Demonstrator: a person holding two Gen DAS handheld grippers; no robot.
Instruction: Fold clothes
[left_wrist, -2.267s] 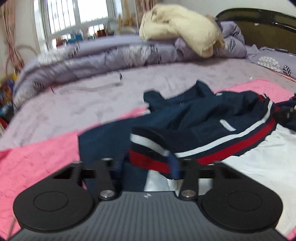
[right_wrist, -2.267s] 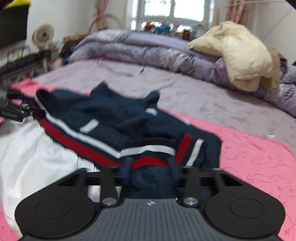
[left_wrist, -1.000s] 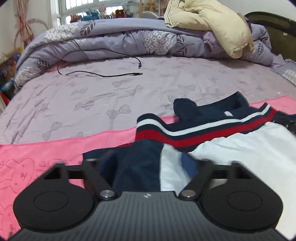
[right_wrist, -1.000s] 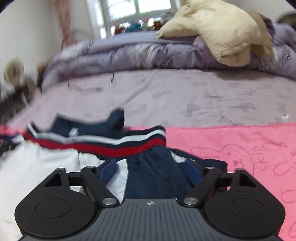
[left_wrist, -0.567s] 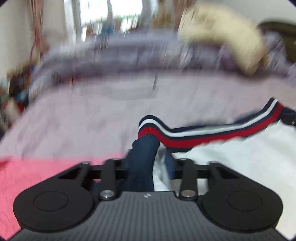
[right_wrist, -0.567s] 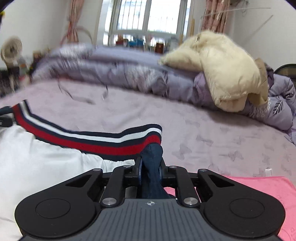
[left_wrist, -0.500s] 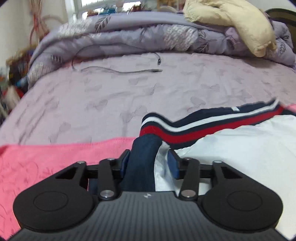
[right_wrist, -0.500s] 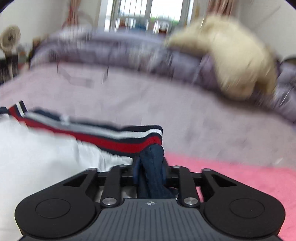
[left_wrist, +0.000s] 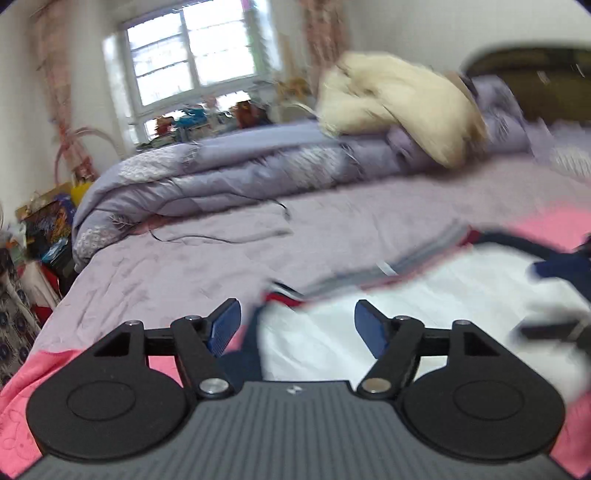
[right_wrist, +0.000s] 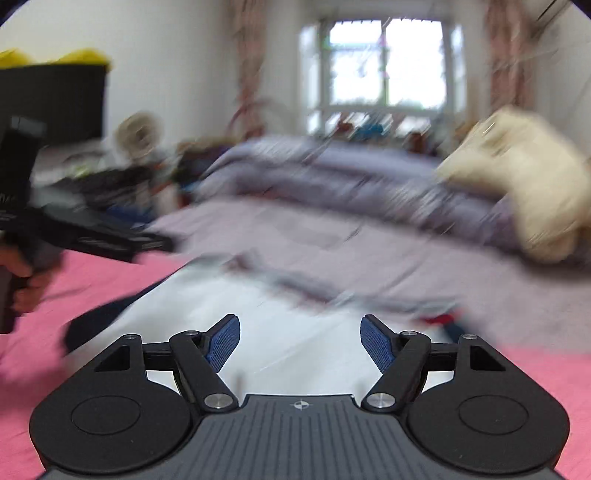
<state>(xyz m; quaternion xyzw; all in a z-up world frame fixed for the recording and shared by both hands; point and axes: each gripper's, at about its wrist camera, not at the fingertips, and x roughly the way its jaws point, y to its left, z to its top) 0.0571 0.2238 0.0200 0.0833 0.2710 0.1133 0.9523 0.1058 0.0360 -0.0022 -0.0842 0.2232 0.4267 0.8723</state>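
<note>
On the far left of my left wrist view, clutter (left_wrist: 44, 229) is stacked against the wall under the window (left_wrist: 192, 62). A lilac duvet (left_wrist: 207, 177) is bunched along the far side of the bed (left_wrist: 177, 266), with a thin black cable (left_wrist: 221, 236) trailing over the sheet below it and a cream blanket (left_wrist: 399, 110) heaped on the duvet to the right. My left claw (left_wrist: 297, 326) is released, its jaws spreading wider, and neither blue pad presses on anything. The jacket (left_wrist: 406, 314) lies on the pink towel (left_wrist: 22, 384) with its white lining up; its left edge, with a dark blue fold and a bit of the red-and-white striped hem, sits just ahead of and between the pads, and the rest spreads off to the right, blurred.

At the left edge of my right wrist view, a hand (right_wrist: 26, 284) grips the handle of the left claw's black body, which reaches over the pink towel (right_wrist: 44, 332). My right claw (right_wrist: 300, 341) is also released and widening, gripping no cloth. The jacket's (right_wrist: 277, 332) white lining lies directly under and ahead of it, a dark blue edge showing at the left and a scrap of red hem at the right. Beyond that the picture is smeared: duvet, window (right_wrist: 384, 62), cream blanket (right_wrist: 517, 177).
</note>
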